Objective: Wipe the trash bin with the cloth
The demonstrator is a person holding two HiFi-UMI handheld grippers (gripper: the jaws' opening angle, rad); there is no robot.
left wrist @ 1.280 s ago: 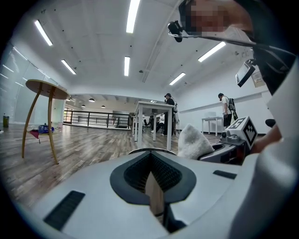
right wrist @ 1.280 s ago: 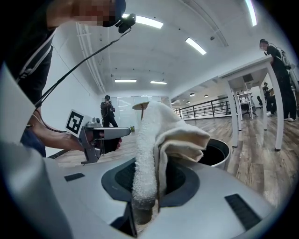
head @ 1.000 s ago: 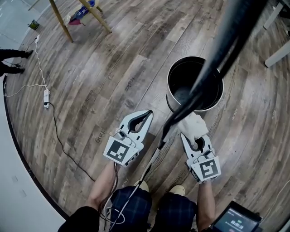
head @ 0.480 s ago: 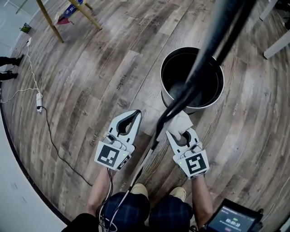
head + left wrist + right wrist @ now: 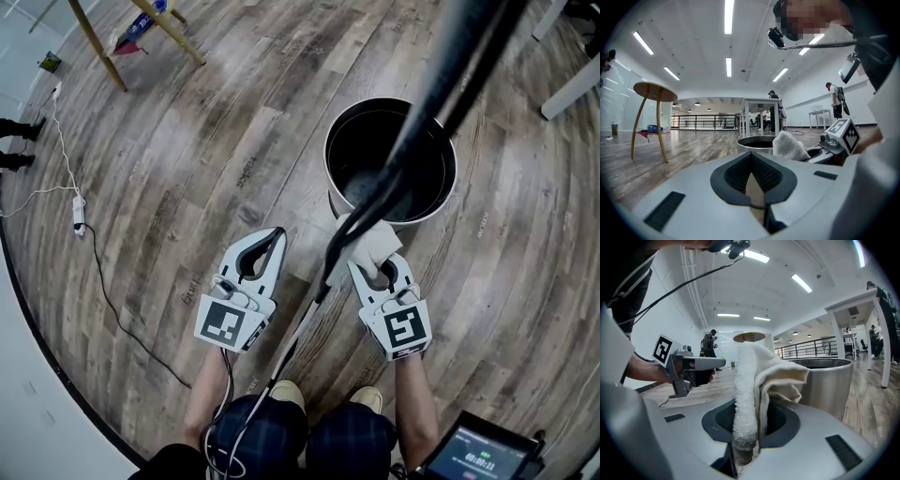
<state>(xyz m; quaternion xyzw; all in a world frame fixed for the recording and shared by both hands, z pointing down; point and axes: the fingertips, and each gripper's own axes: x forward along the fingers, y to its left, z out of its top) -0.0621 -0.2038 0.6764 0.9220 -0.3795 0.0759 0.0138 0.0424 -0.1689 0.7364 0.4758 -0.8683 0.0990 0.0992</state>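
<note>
At twelve o'clock from the right gripper (image 5: 380, 272), whose fingers clamp the cloth (image 5: 373, 242), stands the trash bin (image 5: 329, 161), farther from the closed, empty left gripper (image 5: 274, 236).

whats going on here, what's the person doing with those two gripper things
A person stands over a metal trash bin on the wood floor, holding a gripper in each hand. The right gripper is shut on a white cloth and holds it close against the bin's near outer wall; I cannot tell whether the cloth touches it. The left gripper is shut with nothing in it, off to the side and away from the bin.
</note>
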